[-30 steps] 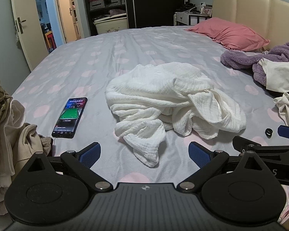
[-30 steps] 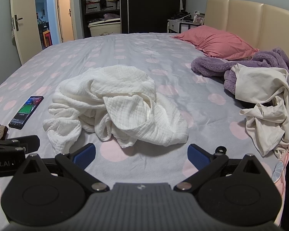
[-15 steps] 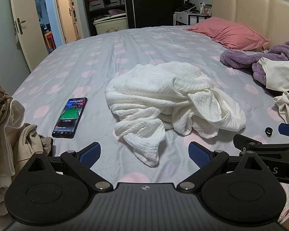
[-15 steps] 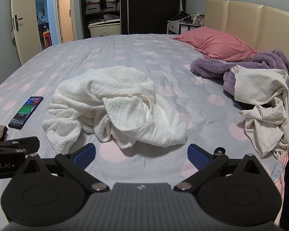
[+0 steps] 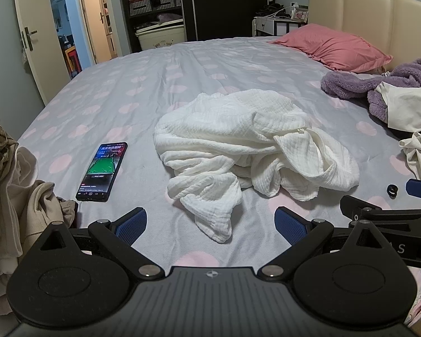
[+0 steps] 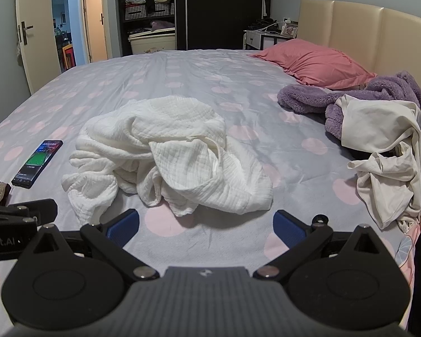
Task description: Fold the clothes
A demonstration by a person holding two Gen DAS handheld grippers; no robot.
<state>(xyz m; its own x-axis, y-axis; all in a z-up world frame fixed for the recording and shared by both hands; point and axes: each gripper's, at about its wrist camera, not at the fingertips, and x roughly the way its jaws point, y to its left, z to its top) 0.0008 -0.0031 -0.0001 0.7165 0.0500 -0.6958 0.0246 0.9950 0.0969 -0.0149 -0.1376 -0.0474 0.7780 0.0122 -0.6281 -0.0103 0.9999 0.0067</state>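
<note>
1. My left gripper (image 5: 210, 221): jaws spread wide, blue pads empty, low centre of the left wrist view, hovering over the grey bedsheet with pink dots (image 5: 143, 84).
2. My right gripper (image 6: 206, 223): also wide open, nothing held. Its black arm shows at the right edge of the left wrist view, and the left one shows at the left edge of the right wrist view.
3. Task item: crumpled white waffle-textured muslin garment (image 5: 247, 151), lying in a heap at mid-frame on the bed, just ahead of both grippers and not touching either. One corner trails down toward the left gripper's gap.
4. Black smartphone (image 5: 102, 171), left of the heap, flat on the sheet, screen lit with a green snooker table. Text on the screen is too small to read.
5. Readable writing: "obot.AI" on the left gripper's arm at the left edge of the right wrist view; a partial "S" on the right gripper's arm in the left wrist view.
6. Right side of frame: cream crumpled shirt (image 6: 381, 151) lying partly on a purple fleece garment (image 6: 308, 98); pink pillow (image 6: 308, 61) in the upper right against the beige padded headboard (image 6: 379, 31).
7. Lower left of the left wrist view: pile of beige and striped clothes (image 5: 11, 185).
</note>
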